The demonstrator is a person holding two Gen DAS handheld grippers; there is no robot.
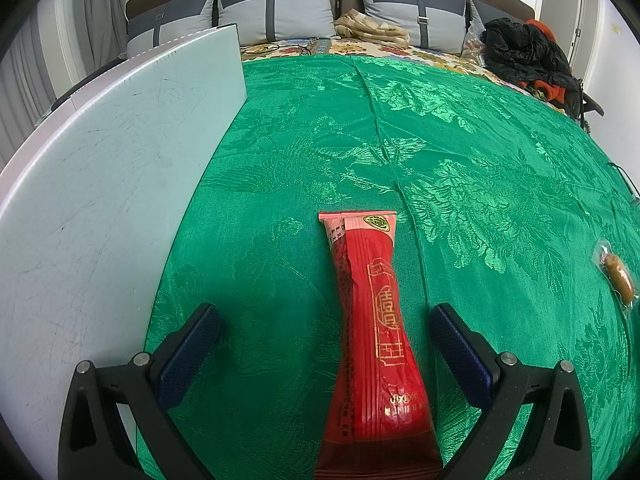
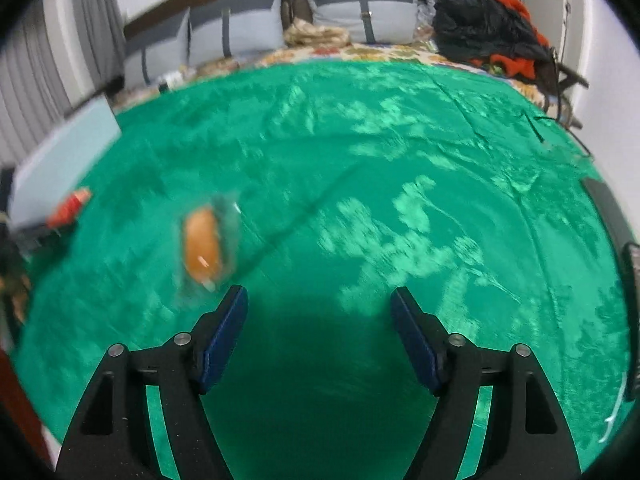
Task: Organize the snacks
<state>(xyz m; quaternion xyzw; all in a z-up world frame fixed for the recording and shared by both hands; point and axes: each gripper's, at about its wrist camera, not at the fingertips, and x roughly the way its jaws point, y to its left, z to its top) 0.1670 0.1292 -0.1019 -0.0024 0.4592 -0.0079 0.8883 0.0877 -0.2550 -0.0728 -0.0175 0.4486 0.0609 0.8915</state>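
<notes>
Between the spread fingers of the left gripper lies a red snack packet on the green cloth, lengthwise along the fingers; the pads stand well clear of it on both sides, gripping nothing. Left of the packet sits a white board. Far right of the packet, near the picture's edge, rests a brown snack in clear wrap.

From the right wrist, the right gripper hangs wide open and empty over the cloth. The brown snack lies just beyond its left fingertip, apart from it, blurred. The red packet shows far left of that snack, beside the board.
</notes>
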